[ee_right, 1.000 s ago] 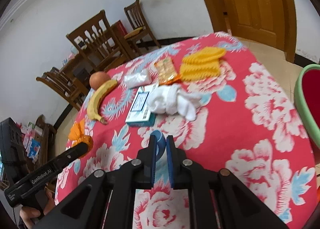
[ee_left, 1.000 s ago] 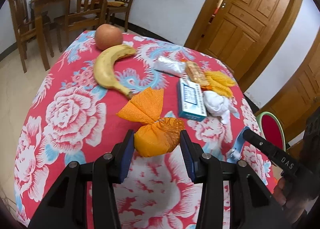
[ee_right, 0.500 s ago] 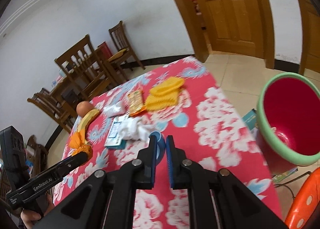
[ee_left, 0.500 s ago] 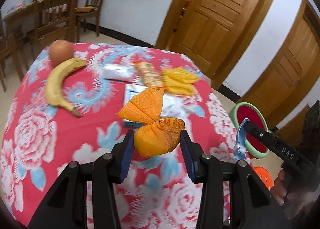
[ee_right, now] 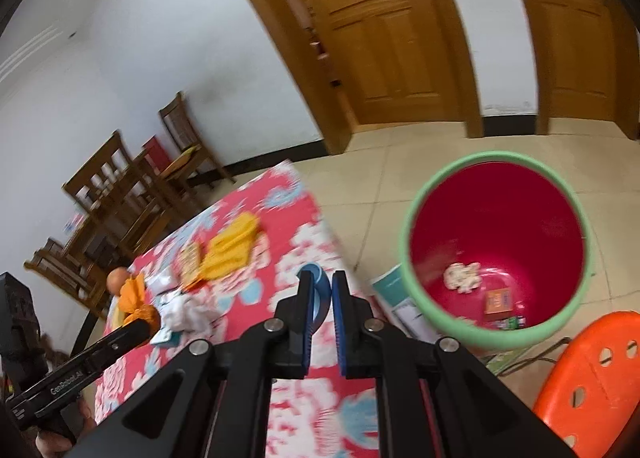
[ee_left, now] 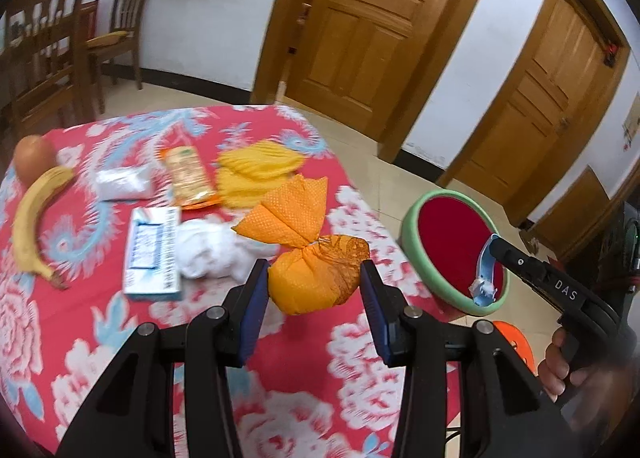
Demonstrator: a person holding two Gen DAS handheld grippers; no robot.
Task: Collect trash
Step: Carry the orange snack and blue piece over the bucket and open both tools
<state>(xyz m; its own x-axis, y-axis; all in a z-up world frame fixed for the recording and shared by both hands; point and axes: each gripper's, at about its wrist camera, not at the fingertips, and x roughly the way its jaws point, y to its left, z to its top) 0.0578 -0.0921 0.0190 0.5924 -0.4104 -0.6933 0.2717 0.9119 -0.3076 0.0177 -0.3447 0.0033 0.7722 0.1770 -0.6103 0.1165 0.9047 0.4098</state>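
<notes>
My left gripper [ee_left: 314, 284] is shut on an orange twisted wrapper [ee_left: 316, 278], held above the flowered tablecloth [ee_left: 360, 358]. My right gripper [ee_right: 320, 290] is shut on a thin light-blue strip [ee_right: 318, 298]; the left wrist view shows this blue strip [ee_left: 485, 270] hanging over the bin [ee_left: 412, 218]. The red bin with a green rim [ee_right: 404, 234] stands on the floor right of the table, with a few scraps inside. On the table lie a white crumpled tissue [ee_left: 212, 250], a blue-white box [ee_left: 154, 254], a snack packet [ee_left: 188, 174], a yellow wrapper [ee_left: 256, 170] and a white packet [ee_left: 122, 182].
A banana [ee_left: 28, 218] and an apple [ee_left: 32, 156] lie at the table's left end. An orange plastic stool [ee_right: 592, 378] stands beside the bin. Wooden chairs [ee_left: 48, 58] and doors [ee_left: 372, 30] are behind. A hand [ee_left: 564, 366] holds the right gripper's handle.
Both grippers have swung right and risen a little, each still holding its item. The bin has come fully into view, and the blue strip now hangs over its opening.
</notes>
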